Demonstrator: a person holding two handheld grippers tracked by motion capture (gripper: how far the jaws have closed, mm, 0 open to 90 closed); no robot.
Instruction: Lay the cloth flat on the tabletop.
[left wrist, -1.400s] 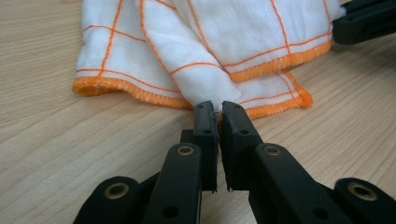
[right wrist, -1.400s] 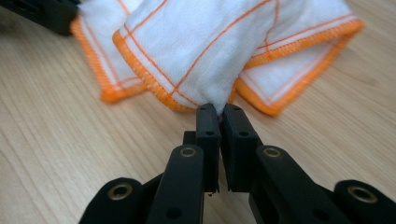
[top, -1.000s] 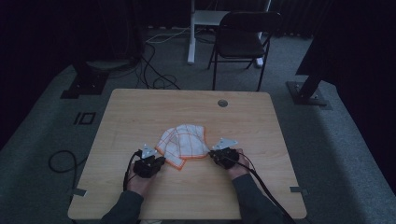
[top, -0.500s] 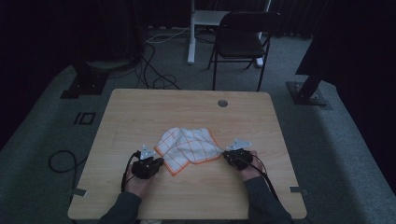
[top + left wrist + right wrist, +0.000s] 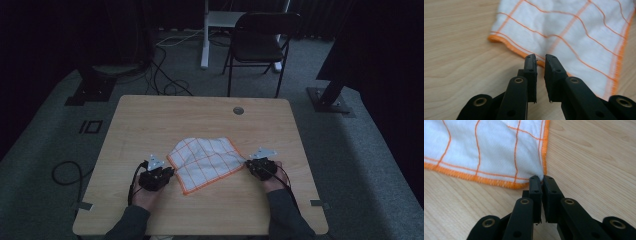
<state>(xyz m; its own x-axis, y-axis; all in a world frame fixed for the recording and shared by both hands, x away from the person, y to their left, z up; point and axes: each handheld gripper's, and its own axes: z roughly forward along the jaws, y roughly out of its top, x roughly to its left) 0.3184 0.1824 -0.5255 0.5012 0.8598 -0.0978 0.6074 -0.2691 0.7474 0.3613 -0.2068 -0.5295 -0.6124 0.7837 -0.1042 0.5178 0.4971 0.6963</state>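
1. The right gripper [image 5: 541, 178] is clamped on a corner of the white dishcloth with orange grid lines [image 5: 489, 150]; in the right gripper view the hemmed corner is pinched between its two black jaws.
2. The left gripper [image 5: 540, 58] has just been opening its jaws. A narrow gap shows between them, the cloth's orange hem lies right at the tips, and the pads do not press on it.
3. From the right gripper the dishcloth [image 5: 206, 159] stretches away toward the left gripper [image 5: 167, 172], lying mostly flat on the wooden table [image 5: 200, 112] between the two.
4. The right gripper [image 5: 249, 166] sits at the cloth's near right corner, the left one at its near left edge.
5. Beyond the cloth the tabletop is bare up to a round cable grommet [image 5: 238, 110] near the far edge; bare wood also lies to either side of both hands.
6. Past the far edge stands a dark folding chair [image 5: 260, 45].
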